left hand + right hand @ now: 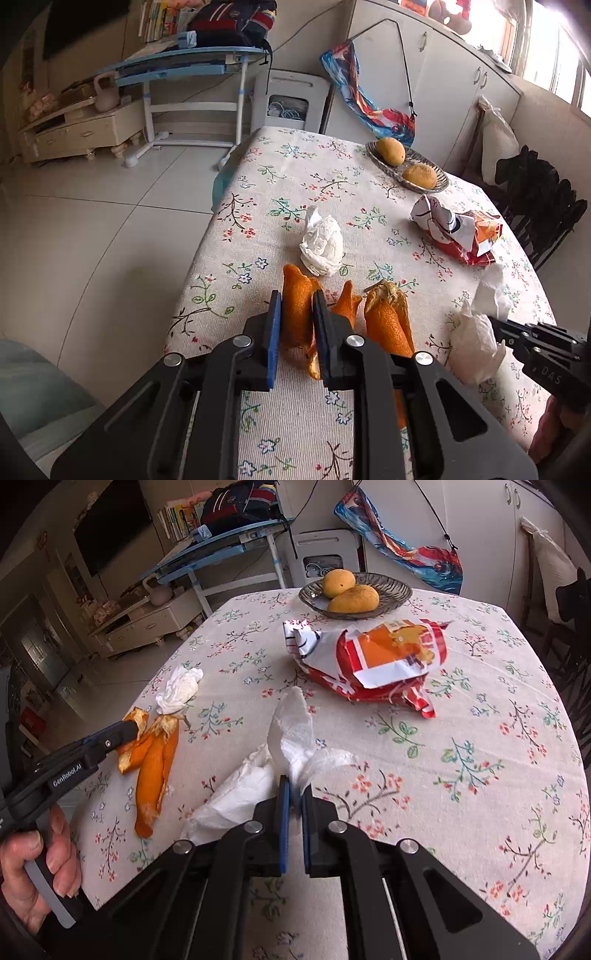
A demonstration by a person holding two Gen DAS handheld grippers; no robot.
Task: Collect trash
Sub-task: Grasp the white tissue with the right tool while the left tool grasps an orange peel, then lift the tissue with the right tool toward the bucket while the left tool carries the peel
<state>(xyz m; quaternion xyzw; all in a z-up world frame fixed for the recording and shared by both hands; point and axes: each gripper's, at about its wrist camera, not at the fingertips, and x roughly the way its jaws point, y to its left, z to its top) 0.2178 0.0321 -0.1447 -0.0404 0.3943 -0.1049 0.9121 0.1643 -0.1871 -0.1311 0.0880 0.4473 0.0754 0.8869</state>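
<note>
My left gripper (pixel 297 299) is shut on a strip of orange peel (pixel 295 306) at the table's near left edge; it shows from the side in the right wrist view (pixel 129 727). More orange peel (pixel 389 319) lies just right of it, joined or touching. My right gripper (pixel 295 788) is shut on a crumpled white tissue (pixel 288 746), also seen in the left wrist view (pixel 474 343). A second crumpled tissue (pixel 321 243) lies beyond the peel. A torn red and orange snack wrapper (pixel 376 661) lies mid-table.
A metal dish (pixel 397 590) with two mangoes (pixel 352 598) stands at the far side of the floral tablecloth (pixel 461 775). Dark chairs (pixel 535 199) stand along the right. Tiled floor (pixel 92 221) lies left of the table edge.
</note>
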